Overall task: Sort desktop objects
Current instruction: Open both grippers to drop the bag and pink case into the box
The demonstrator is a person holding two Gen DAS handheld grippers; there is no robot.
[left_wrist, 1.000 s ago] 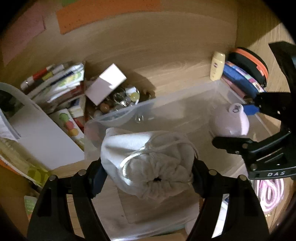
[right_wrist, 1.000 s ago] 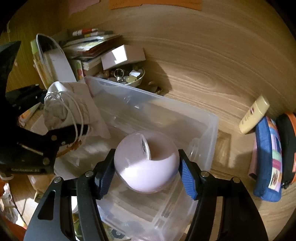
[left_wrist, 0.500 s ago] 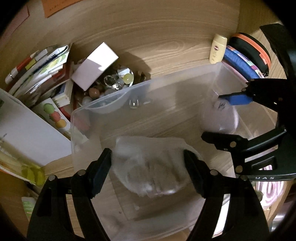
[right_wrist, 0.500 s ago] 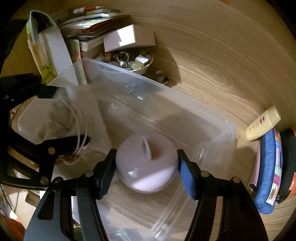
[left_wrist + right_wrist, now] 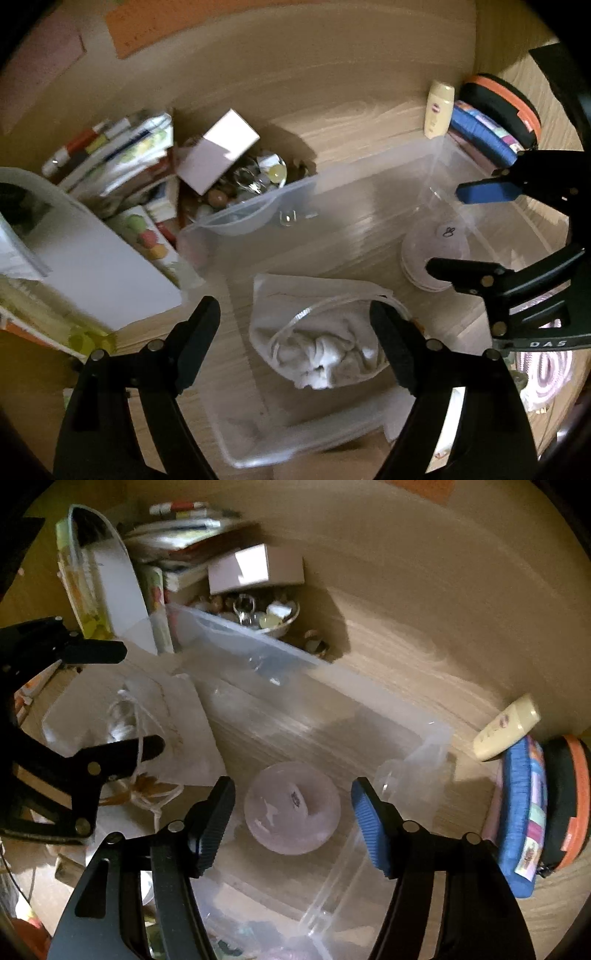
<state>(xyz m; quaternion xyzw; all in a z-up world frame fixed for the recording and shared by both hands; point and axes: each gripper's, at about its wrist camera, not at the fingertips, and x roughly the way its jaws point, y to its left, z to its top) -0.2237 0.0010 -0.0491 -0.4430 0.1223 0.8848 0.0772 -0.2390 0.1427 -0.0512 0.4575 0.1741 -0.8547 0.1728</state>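
Note:
A clear plastic bin [image 5: 354, 173] [image 5: 417, 734] stands on the wooden desk. A white drawstring bag [image 5: 321, 343] [image 5: 147, 716] lies inside it at one end. A pale pink round object [image 5: 434, 254] [image 5: 291, 808] rests on the bin floor at the other end. My left gripper [image 5: 295, 325] [image 5: 136, 698] is open above the bag, touching nothing. My right gripper [image 5: 291, 812] [image 5: 458, 229] is open above the pink object, its jaws apart on either side.
A stack of books and papers [image 5: 110, 162] [image 5: 177, 535], a white box [image 5: 218, 151] [image 5: 255, 568] and a bowl of small trinkets [image 5: 255, 177] [image 5: 258, 613] sit behind the bin. A cream bottle [image 5: 439, 107] [image 5: 506, 727], a blue pouch [image 5: 521, 819] and an orange-trimmed case [image 5: 502, 107] lie right.
Both grippers have opened and lifted. The bag and the pink object, held a second ago, now lie released inside the bin.

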